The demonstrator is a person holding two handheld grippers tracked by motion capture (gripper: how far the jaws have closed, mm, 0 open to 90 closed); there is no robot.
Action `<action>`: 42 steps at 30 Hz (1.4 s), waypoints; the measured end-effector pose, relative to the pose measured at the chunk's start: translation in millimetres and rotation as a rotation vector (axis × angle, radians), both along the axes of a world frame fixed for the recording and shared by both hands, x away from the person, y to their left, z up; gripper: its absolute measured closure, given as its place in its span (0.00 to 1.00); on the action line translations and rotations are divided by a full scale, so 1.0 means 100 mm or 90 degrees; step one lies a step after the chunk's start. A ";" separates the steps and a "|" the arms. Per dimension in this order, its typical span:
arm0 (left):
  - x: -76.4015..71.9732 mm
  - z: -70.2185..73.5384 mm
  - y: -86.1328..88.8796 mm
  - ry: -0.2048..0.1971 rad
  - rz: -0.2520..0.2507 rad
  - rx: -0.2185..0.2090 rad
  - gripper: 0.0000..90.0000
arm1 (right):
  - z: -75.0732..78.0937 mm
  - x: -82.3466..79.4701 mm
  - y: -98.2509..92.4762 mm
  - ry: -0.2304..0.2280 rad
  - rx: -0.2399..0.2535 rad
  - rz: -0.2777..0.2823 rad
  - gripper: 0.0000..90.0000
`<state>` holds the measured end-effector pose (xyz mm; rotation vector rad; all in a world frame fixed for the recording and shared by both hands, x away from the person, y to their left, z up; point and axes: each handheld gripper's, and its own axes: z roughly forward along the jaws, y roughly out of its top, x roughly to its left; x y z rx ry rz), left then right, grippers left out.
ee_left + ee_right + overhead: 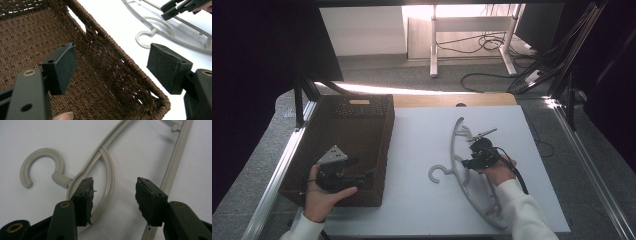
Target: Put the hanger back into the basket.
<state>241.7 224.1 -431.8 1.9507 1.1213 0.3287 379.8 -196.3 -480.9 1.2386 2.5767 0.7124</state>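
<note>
A grey plastic hanger (pixel 453 150) lies flat on the white table (pixel 422 130), its hook (pixel 42 153) pointing toward the basket. My right gripper (pixel 468 161) hovers low over the hanger's neck. Its jaws stand open around the curved inner loop (pixel 110 182), and the pads (pixel 147 200) are not pressing on it. In the left gripper view the hanger (pixel 147 35) and the right gripper (pixel 172 10) show at the top right. My left gripper (pixel 364 169) is held over the near right part of a brown wicker basket (pixel 389 130). It is open wide, straddling the basket's wall (pixel 125 60) with nothing gripped.
The basket's inside looks bare where it shows. White tabletop lies between the basket and the hanger. Metal rails (pixel 277 170) run along both table sides. Beyond the far edge are cables (pixel 492 42) and desk legs on the floor.
</note>
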 end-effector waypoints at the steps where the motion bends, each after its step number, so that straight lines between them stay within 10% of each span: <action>1: 0.00 0.00 0.00 0.000 0.000 0.001 0.26 | -0.04 0.03 0.03 0.009 -0.008 0.000 0.58; 24: 0.00 0.00 0.01 0.000 0.003 0.001 0.25 | -0.18 0.11 0.24 0.035 -0.078 -0.001 0.87; 42: 0.00 0.01 0.02 -0.004 0.002 0.002 0.25 | 0.06 0.09 0.14 0.017 0.007 -0.030 0.91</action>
